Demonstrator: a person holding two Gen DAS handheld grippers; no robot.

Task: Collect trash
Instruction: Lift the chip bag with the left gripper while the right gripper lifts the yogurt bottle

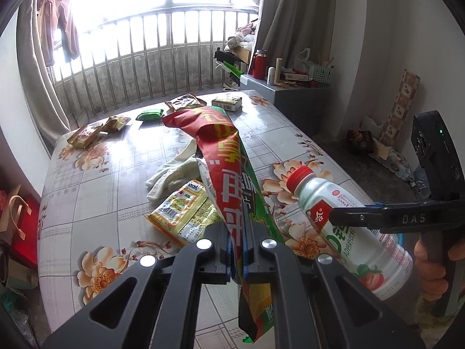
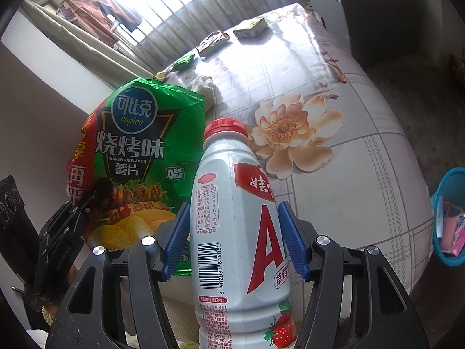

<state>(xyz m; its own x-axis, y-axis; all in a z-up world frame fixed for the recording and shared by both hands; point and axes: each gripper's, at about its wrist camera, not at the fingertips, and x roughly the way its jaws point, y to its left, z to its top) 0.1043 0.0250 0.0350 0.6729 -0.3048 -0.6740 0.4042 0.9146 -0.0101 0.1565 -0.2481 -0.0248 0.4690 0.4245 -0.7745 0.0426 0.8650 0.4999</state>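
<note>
Right gripper (image 2: 234,241) around bottle (image 2: 238,232); basket (image 2: 452,180) with wrappers (image 2: 450,232).

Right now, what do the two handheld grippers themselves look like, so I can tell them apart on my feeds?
Both look alike. The left gripper has matte black linkage arms with cut-out slots and round silver pivot bolts. The right gripper shows the same frame, with ribbed blue pads on its fingers. Seen from the left wrist, a right finger carries raised "DAS" lettering and its black body has a small green light. No cables or sleeves show.
</note>
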